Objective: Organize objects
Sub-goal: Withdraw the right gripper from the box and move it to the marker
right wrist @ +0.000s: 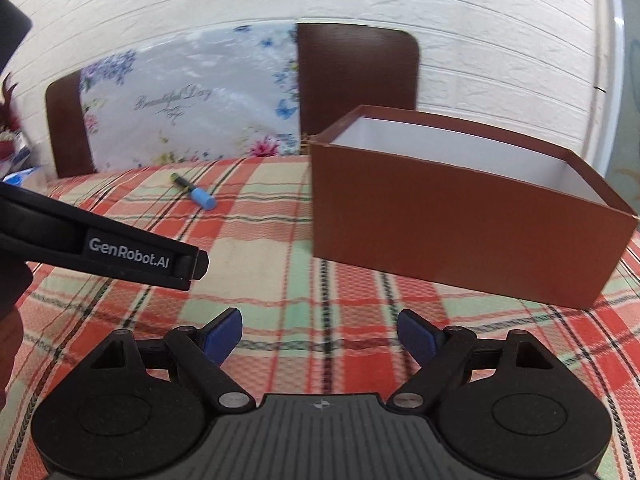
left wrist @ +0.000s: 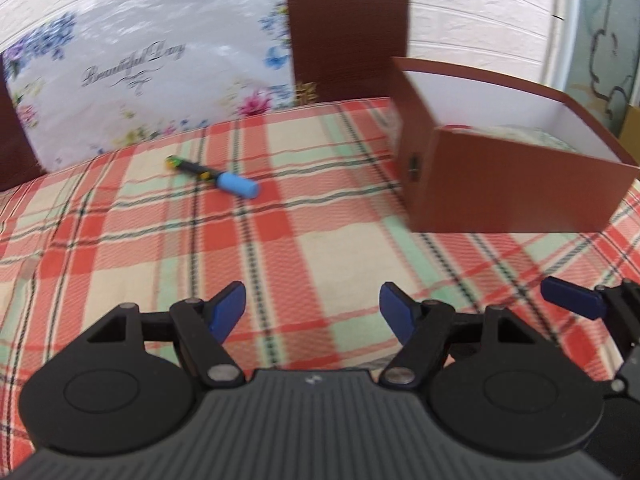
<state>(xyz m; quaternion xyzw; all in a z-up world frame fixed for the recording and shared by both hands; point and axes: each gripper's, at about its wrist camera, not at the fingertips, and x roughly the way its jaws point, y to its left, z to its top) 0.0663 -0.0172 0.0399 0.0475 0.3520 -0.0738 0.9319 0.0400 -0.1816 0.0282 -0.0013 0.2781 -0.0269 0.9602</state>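
A marker with a light-blue cap point(left wrist: 214, 175) and a black, green and yellow barrel lies on the plaid tablecloth point(left wrist: 280, 240), far ahead and left of centre; the right wrist view shows the same marker point(right wrist: 194, 191). An open brown cardboard box point(left wrist: 512, 176) with white inner walls stands to the right, and something pale lies inside it. The box point(right wrist: 460, 216) fills the right half of the right wrist view. My left gripper point(left wrist: 312, 312) is open over bare cloth, well short of the marker. My right gripper point(right wrist: 320, 336) is open too, with nothing between its fingers.
Behind the table stand brown chair backs point(left wrist: 348, 28), one draped with a flowered cloth point(left wrist: 152, 76) reading "Beautiful Day". A white brick-pattern wall rises behind. The left gripper's black body point(right wrist: 120, 248) crosses the left of the right wrist view. The right gripper's blue pad point(left wrist: 572, 296) shows at the left view's right edge.
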